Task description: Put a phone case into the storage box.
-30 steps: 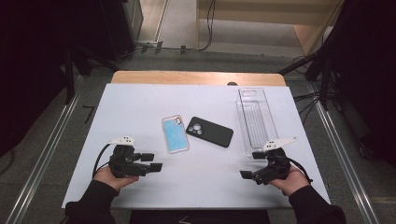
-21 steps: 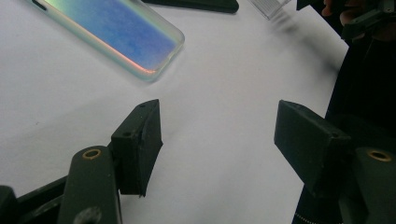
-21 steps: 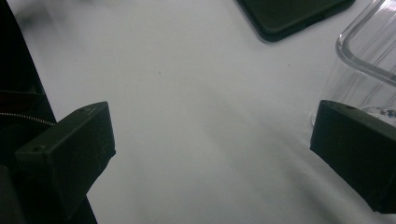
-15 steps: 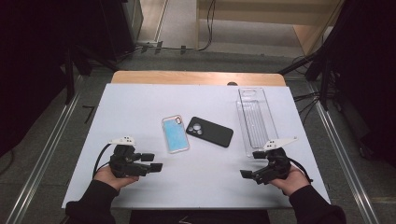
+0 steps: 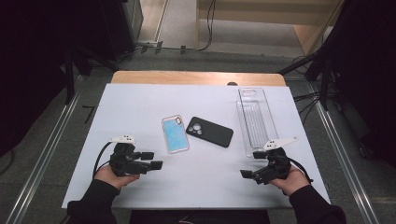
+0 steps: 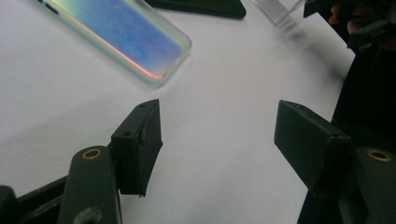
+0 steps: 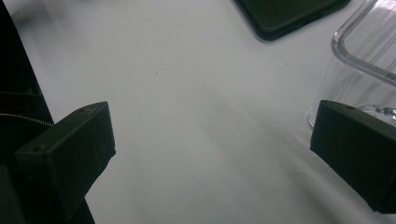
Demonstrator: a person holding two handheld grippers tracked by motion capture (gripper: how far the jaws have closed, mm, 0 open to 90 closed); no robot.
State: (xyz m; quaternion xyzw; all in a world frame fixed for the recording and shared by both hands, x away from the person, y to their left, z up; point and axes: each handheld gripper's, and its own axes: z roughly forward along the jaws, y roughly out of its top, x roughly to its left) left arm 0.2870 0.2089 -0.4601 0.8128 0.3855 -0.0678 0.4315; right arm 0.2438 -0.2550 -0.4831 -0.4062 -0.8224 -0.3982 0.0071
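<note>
An iridescent blue phone case (image 5: 175, 134) lies flat at the middle of the white table (image 5: 140, 102), and a black phone case (image 5: 209, 131) sits just right of it. A clear plastic tray (image 5: 256, 120) stands lengthwise at the right. My left gripper (image 5: 152, 160) rests near the front left edge, pointing right, open and empty. My right gripper (image 5: 252, 164) rests near the front right, pointing left, open and empty. In the left gripper view the gripper (image 6: 219, 135) spans bare table below the iridescent case (image 6: 126, 39). The right gripper (image 7: 212, 140) stands wide apart beside the tray (image 7: 364, 56).
A wooden strip (image 5: 196, 78) borders the table's far edge. Metal rails (image 5: 341, 154) run along both sides on the floor. Dark stands and cables (image 5: 308, 100) sit around the table. The black case (image 7: 289, 14) lies ahead of my right gripper.
</note>
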